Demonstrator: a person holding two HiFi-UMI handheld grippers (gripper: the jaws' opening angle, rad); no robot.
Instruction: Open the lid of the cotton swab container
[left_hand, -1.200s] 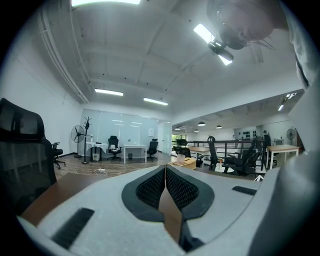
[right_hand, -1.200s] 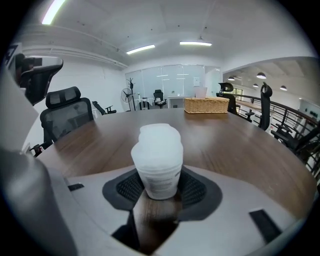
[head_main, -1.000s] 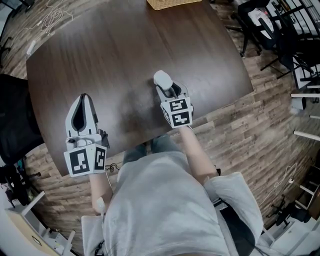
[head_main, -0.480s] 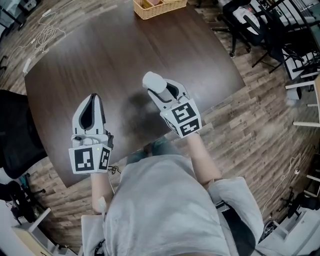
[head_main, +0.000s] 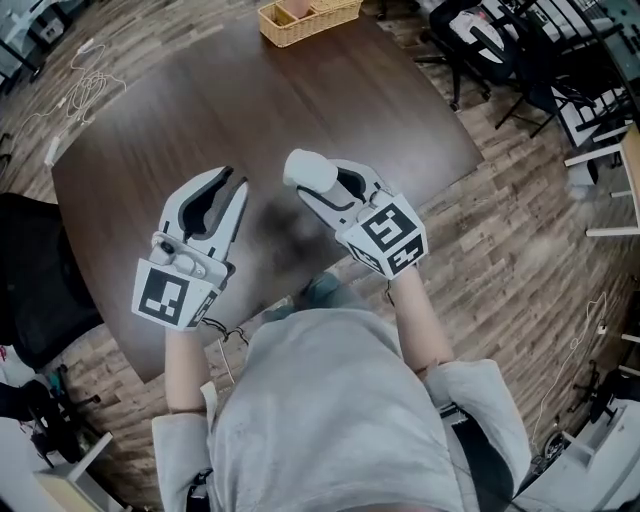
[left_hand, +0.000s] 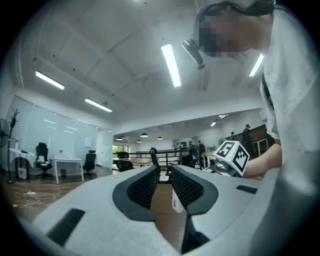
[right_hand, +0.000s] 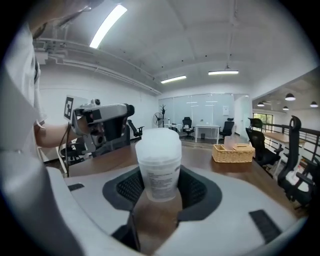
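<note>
The cotton swab container (head_main: 308, 168) is a white frosted tub with a rounded lid (right_hand: 158, 141) and a printed label. My right gripper (head_main: 326, 186) is shut on its lower body and holds it upright above the dark table (head_main: 200, 100). In the right gripper view the tub (right_hand: 159, 165) stands between the ribbed pads. My left gripper (head_main: 232, 180) hovers just left of the tub, tips angled toward it. Its jaws are opening, with a narrow gap and nothing between them (left_hand: 164, 172). Each gripper shows in the other's view: the left gripper (right_hand: 100, 122), and the right gripper's marker cube (left_hand: 232, 155).
A wicker basket (head_main: 300, 18) sits at the table's far edge, also in the right gripper view as the basket (right_hand: 232, 152). Black office chairs (head_main: 500, 40) stand at the right on the wood floor. A black chair (head_main: 30, 270) is at the table's left.
The left gripper swung up and right toward the tub, and its jaws parted slightly. The right gripper lifted the tub a little and tilted further left.
</note>
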